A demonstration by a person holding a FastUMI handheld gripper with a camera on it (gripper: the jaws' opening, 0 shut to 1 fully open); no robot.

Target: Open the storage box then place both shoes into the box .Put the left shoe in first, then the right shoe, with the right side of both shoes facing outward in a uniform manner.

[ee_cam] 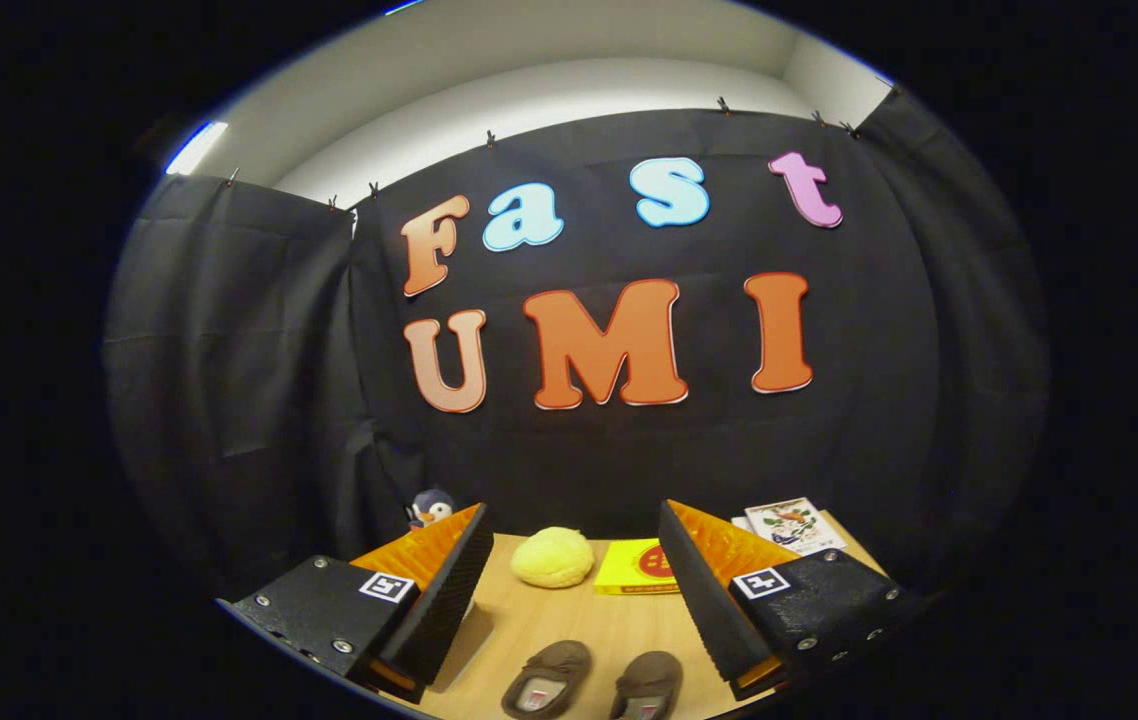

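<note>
The gripper (569, 560) hangs above the near part of a light wooden table (569, 625), its two fingers spread wide apart with nothing between them but open air and the tabletop below. Each finger body carries a small square black-and-white marker tag on its upper face; the pattern is a coded block, not readable writing. Two brown shoes lie side by side on the table, near and low between the fingers, toes pointing away toward the far wall: the left-hand shoe (547, 680) sits a little nearer the left finger, the right-hand shoe (647, 686) a little nearer the right finger, the two close together but apart. Each shows a pale insole with a small patch of print inside, too small to read. Which is the left or right foot cannot be told from here. Farther off, beyond the shoes and between the fingertips, a yellow rounded soft object (552, 557) rests on the table. Just to its right lies a flat yellow box (637, 568) with a red round emblem on its top face and a dark line of print along its near edge; neither is legible. Beyond the right finger, at the far right corner, a printed card (794, 525) lies flat, bearing a colourful illustration; its text is too small to make out. Behind the left fingertip, a small penguin toy (431, 507) stands against the black cloth wall.
</note>
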